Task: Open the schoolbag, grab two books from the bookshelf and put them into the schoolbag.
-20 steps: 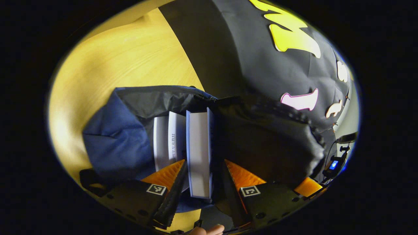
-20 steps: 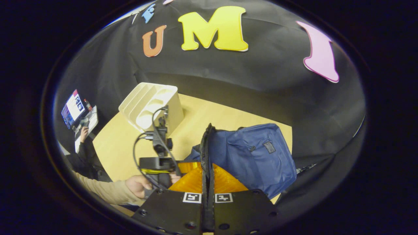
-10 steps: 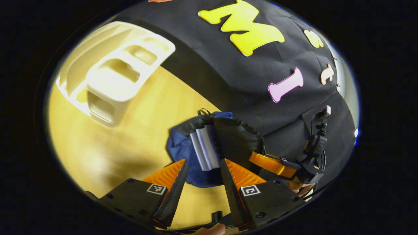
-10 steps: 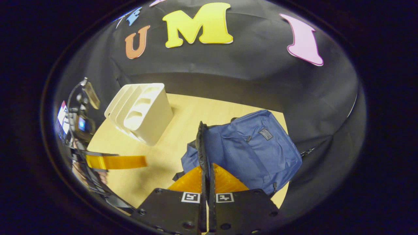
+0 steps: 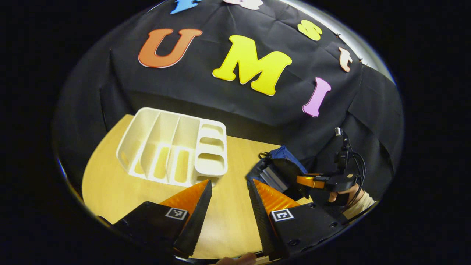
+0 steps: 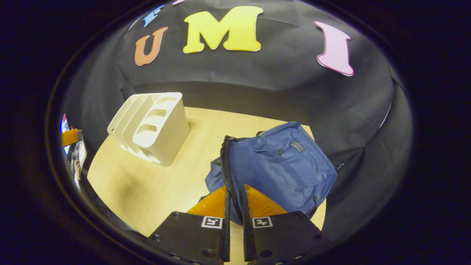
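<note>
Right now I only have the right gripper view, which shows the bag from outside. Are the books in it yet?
Observer: Yes. The left gripper view looks into the open bag, and pale books stand inside.
Operator: Anything left in the bookshelf?
Observer: Seen from the front, the bookshelf has no books in its slots.
Operator: And the left gripper?
Observer: The left gripper is open and holds nothing, above the table between bookshelf and bag.
</note>
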A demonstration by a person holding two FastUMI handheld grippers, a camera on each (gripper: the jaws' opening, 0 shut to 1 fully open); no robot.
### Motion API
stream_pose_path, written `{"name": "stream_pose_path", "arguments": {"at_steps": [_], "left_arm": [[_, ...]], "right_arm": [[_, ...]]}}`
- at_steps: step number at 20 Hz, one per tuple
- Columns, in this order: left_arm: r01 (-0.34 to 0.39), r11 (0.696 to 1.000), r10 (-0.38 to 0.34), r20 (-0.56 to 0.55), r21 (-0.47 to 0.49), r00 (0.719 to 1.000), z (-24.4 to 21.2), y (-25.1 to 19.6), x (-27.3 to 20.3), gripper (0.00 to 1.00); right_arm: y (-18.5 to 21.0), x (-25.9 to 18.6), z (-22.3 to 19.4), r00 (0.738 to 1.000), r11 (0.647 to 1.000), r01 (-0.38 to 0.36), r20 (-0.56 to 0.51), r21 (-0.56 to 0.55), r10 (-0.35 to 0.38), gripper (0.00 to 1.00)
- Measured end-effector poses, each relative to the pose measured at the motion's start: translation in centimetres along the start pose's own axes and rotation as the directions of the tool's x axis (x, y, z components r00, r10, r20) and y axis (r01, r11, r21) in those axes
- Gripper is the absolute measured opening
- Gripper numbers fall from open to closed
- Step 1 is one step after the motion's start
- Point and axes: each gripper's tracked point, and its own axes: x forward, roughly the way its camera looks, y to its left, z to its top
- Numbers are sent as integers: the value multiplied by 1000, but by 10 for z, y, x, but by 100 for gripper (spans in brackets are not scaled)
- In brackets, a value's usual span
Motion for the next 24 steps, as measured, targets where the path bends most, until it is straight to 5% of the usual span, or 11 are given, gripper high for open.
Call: {"name": "stream_pose_path", "arguments": {"at_steps": [5, 10, 12, 16, 24], "left_arm": [[-213, 949, 189, 121, 231, 974, 48, 59, -40, 68], [-303, 908, 237, 241, 291, 941, 79, 78, -78, 69], [-326, 908, 244, 299, 263, 922, 94, 82, -90, 76], [-325, 922, 248, 326, 208, 912, 108, 84, -105, 95], [-391, 907, 282, 461, 159, 841, 144, 64, -141, 96]], "right_arm": [[12, -16, 6, 998, 999, 12, 59, 51, -15, 22], [20, -65, 32, 978, 995, 88, 184, 36, -94, 81], [33, -94, 48, 962, 995, 96, 251, 37, -103, 88], [51, -150, 76, 917, 990, 111, 375, 86, -136, 96], [45, -229, 108, 819, 973, 112, 536, 203, -206, 94]]}}
